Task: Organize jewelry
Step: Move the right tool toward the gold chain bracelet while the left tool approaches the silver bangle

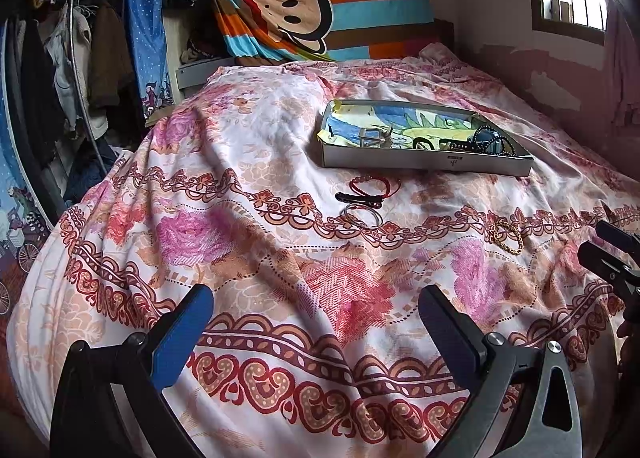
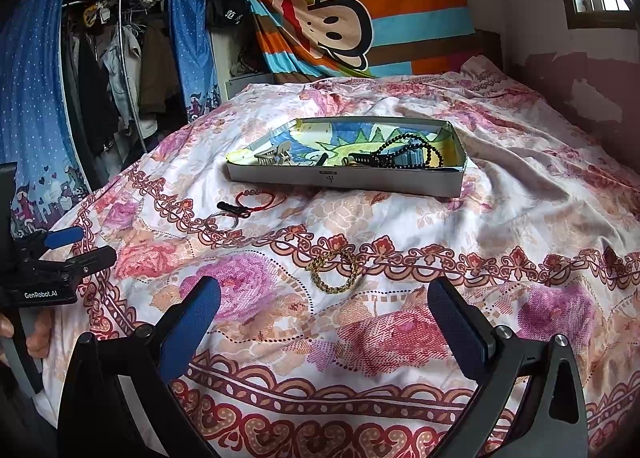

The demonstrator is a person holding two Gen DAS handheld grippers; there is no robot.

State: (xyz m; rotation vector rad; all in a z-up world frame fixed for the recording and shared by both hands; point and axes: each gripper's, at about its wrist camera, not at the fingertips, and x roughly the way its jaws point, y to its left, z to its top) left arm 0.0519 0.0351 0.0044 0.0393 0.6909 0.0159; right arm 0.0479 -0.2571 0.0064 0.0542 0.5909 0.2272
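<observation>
Shallow grey cardboard box (image 2: pixel 344 178) on floral bed (image 2: pixel 520 218), long axis left-right. Gold chain bracelet (image 2: pixel 334 270) coiled near right gripper (image 2: pixel 324 318). Left gripper (image 1: pixel 316 322), right: jaws spread, empty.

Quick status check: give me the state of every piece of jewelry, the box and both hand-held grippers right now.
Box: open, on the bed, partly filled.
Black beads: inside the box.
Gold chain: loose on the bedspread, outside the box.
Red bracelet: on the bedspread, outside the box.
Silver bangles: on the bedspread, outside the box.
Black clip: on the bedspread beside the bangles.
Left hand-held gripper: open, empty.
Right hand-held gripper: open, empty.
</observation>
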